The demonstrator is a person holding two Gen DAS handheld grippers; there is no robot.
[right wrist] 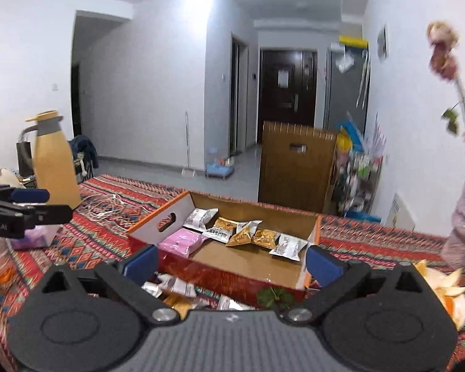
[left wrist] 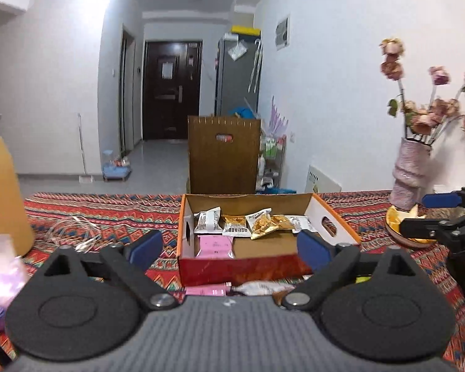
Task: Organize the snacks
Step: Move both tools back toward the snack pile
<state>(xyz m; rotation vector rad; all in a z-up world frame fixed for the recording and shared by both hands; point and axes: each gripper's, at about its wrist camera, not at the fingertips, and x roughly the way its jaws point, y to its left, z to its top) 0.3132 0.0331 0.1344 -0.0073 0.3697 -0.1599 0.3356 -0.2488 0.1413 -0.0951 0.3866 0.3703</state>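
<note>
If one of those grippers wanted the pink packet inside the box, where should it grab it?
Probably from above, pinching across the pink packet's short width. It lies flat on the floor of the cardboard box, close to the near and side walls, so a sideways approach looks blocked.

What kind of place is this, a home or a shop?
Most likely a home, probably a flat's living and dining area. A table under a patterned cloth holds a snack box and a vase of flowers, and a hallway behind leads to a dark entry door beside a fridge.

Vase (right wrist: 462,217) blurred, cut off.
</note>
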